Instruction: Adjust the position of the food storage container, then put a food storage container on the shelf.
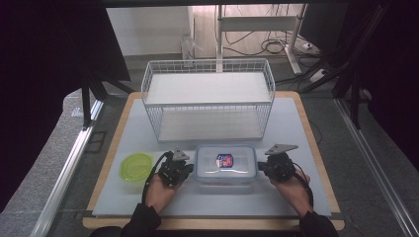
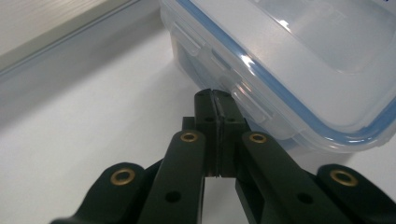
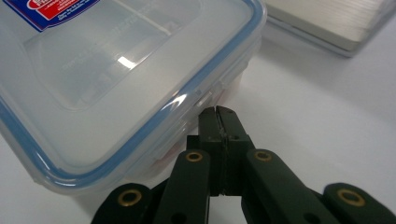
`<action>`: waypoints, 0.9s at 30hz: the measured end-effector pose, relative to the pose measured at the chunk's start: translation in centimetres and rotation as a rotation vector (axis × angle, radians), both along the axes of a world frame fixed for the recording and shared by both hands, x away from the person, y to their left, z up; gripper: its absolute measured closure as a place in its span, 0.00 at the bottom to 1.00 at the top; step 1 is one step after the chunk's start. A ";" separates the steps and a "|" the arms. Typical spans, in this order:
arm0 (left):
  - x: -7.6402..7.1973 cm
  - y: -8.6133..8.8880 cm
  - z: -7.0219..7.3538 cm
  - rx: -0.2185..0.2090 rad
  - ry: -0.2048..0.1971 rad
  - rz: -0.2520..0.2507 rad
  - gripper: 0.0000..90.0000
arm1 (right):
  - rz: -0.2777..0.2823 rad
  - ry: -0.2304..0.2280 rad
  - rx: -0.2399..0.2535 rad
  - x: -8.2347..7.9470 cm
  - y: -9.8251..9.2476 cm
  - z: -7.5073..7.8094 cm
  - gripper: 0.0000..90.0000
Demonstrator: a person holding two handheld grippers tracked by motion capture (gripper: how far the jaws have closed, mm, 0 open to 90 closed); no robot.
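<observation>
Grippers, two, hand-held. Left gripper [image 2: 218, 100]: jaws clenched pad to pad, nothing between them; tips at the short end of the food container [image 2: 299, 60], just under a clip on its lid edge; actual contact cannot be told. Right gripper [image 3: 218, 112]: jaws likewise pressed together and empty; tips just beside the clip on the container's opposite short end.

Food container: clear plastic box, blue-sealed lid, red and blue label [image 3: 51, 9] on top. High view places it on the white mat [image 1: 296, 123] at the near middle of the table, between the two grippers, in front of the white wire rack [image 1: 207, 94].

Green lid [image 1: 136, 166]: round, lying flat on the mat, just left of the left gripper, seen from the high view. Gripper views add the lid clips and seal at close range; high view adds both hands, dark sleeves and the grey plate on each gripper.
</observation>
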State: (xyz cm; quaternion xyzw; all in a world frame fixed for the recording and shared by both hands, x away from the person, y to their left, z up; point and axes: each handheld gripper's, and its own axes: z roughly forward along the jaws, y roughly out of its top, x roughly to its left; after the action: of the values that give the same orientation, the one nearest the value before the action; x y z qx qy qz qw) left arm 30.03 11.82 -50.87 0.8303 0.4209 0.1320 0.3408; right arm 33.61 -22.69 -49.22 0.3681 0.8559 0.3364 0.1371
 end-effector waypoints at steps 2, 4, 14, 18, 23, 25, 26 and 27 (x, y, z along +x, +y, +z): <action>-0.4 0.4 0.0 0.002 0.003 0.004 1.00 | 0.015 0.006 -0.008 -0.4 0.5 -0.1 1.00; -0.6 0.9 0.2 -0.007 0.015 -0.013 1.00 | 0.033 -0.004 -0.028 -0.8 0.9 0.0 1.00; -2.4 3.3 1.4 0.001 -0.105 -0.003 0.38 | 0.043 -0.024 0.009 -0.3 -1.2 0.7 0.53; -2.6 3.8 1.5 -0.019 -0.146 -0.028 0.25 | 0.049 -0.035 0.029 -0.2 -2.0 0.9 0.39; -2.4 3.7 1.4 0.017 -0.145 -0.043 0.12 | 0.040 -0.057 0.045 -0.2 -2.6 1.3 0.32; -2.4 3.8 1.5 -0.009 -0.129 -0.045 0.11 | 0.034 -0.060 0.051 -0.1 -2.9 1.4 0.28; -2.4 3.8 1.7 -0.023 -0.124 -0.046 0.12 | 0.030 -0.062 0.055 -0.1 -3.0 1.4 0.27; -2.3 3.8 1.9 -0.037 -0.120 -0.048 0.12 | 0.027 -0.062 0.061 0.0 -3.1 1.5 0.25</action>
State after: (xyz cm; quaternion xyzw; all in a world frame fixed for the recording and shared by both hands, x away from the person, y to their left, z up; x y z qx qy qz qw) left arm 27.69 15.65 -48.95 0.8243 0.3820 0.1655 0.3837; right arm 33.58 -25.76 -47.75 0.3499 0.8456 0.3752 0.1477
